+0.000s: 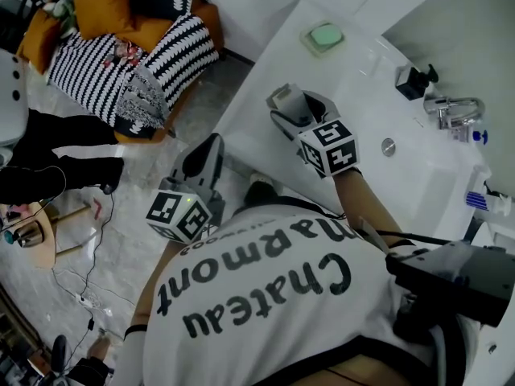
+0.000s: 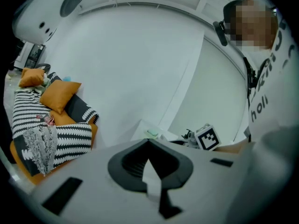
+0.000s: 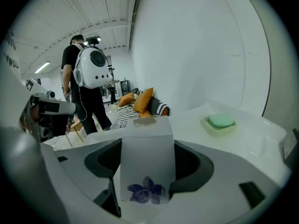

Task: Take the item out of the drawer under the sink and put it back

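Right hand-held gripper (image 1: 294, 111) – jaws closed on a small white box (image 3: 146, 157) with a purple flower print on its near face. The box stands upright between the pads, gripped by its two side walls. Its top sticks up above the jaws, so the hold sits low on the body. That looks like a carrying hold: the flat sides give the pads full contact and the box shows no tilt.

The box is in the air above the white counter (image 1: 265, 79), toward the end away from the faucet (image 1: 451, 107). A soap dish (image 1: 324, 37) with a green bar lies further along the counter, well apart from the box.

Left hand-held gripper (image 2: 149, 148) – jaws brought together, nothing visible between them. It is held lower than the counter, out over the floor and pointing up toward the wall. My guess is that it is kept free for the drawer front while the right one carries.

The drawer under the sink shows in no view, so I cannot tell whether it stands open. Judging by the box being up at counter level, the taking-out half looks done and the return is not yet made.

Background: a sofa (image 1: 137, 47) with orange cushions, and a person wearing a backpack (image 3: 86, 78) across the room.
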`<state>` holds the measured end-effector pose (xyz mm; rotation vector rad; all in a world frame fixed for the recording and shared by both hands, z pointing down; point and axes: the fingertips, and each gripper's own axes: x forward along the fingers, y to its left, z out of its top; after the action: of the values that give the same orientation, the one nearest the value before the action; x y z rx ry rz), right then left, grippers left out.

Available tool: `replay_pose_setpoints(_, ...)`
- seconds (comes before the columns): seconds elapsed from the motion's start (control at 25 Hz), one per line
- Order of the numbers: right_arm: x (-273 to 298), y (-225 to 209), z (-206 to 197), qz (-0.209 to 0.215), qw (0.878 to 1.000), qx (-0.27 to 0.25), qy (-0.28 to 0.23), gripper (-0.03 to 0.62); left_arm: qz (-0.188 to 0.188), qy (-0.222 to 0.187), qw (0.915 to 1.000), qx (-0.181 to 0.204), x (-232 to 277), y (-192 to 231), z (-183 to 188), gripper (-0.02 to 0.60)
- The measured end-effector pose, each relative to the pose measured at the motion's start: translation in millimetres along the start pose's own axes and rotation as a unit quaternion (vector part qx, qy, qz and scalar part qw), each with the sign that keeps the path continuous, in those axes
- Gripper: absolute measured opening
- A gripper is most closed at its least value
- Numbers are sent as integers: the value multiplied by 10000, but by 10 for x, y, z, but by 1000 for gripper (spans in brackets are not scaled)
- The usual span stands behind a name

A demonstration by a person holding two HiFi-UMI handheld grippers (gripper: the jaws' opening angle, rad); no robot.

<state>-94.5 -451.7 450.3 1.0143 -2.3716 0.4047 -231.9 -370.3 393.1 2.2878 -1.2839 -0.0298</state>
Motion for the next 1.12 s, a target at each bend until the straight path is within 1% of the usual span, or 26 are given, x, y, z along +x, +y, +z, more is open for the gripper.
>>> replay_pose_setpoints(0.44,98,14,25,100,9999,-73,59,330,53,-38,10000,51,3,20,68,8)
replay_pose_setpoints(1.12,214,-2,3,47,9995,-175,274,331,207,-17,9998,58,-59,87,31,8)
